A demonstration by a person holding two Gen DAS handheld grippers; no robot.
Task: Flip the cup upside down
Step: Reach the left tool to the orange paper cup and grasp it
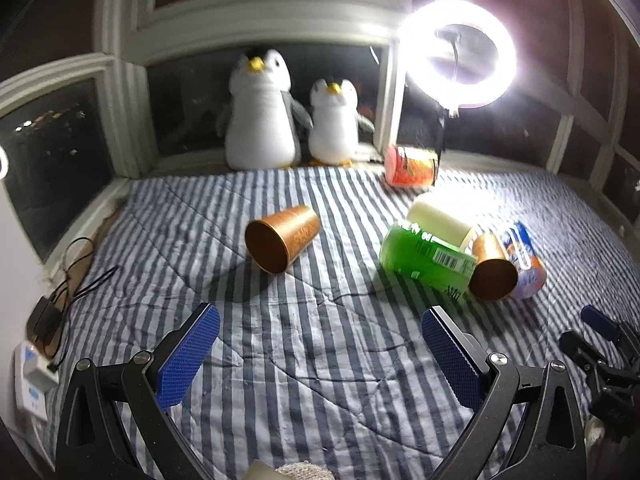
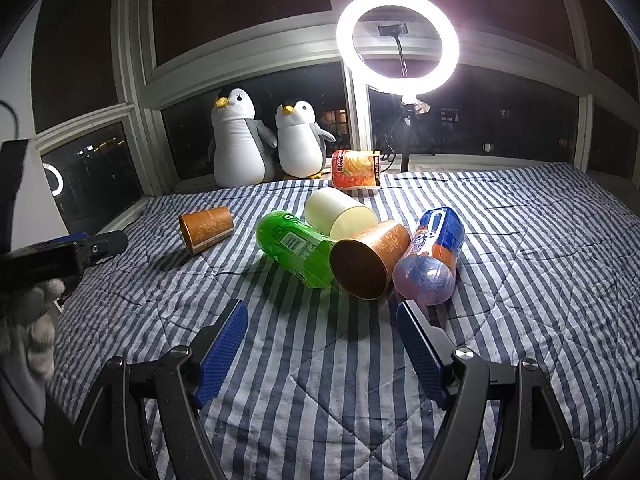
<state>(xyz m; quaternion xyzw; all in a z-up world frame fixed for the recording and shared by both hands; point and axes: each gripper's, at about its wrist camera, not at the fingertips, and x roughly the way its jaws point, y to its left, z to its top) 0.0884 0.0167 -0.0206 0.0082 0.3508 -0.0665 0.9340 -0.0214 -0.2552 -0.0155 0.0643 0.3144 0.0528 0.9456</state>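
The near cup [image 2: 370,258] lies on its side just ahead of my right gripper [image 2: 322,344], mouth turned toward me, a little right of the line between the fingers and not touching either one. It is wedged between the green bottle [image 2: 294,248] on its left and the blue-and-orange bottle [image 2: 430,258] on its right, touching both as far as I can tell, with the cream tub [image 2: 340,214] just behind it. My right gripper is spread wide and holds nothing; its blue pads [image 2: 222,354] hang above the striped quilt [image 2: 520,280], angled forward and down toward the cluster.

The far cup [image 1: 282,238] also lies on its side, alone, ahead of my left gripper [image 1: 320,354] and slightly to the left of its centre line, mouth facing down-left toward me. It is well apart from the cluster, which sits ahead and to the right of that gripper. My left gripper is likewise wide open and empty, its pads [image 1: 188,354] above the quilt and clear of everything. From the right wrist I see my left gripper at the far left edge, held low with my gloved hand [image 2: 38,320] beneath it.

Beyond the cluster an orange snack pack [image 2: 356,174] lies at the quilt's far edge, near two plush penguins [image 2: 240,140] on the sill. A lit ring light [image 2: 398,42] stands to their right against the dark window [image 2: 256,92].
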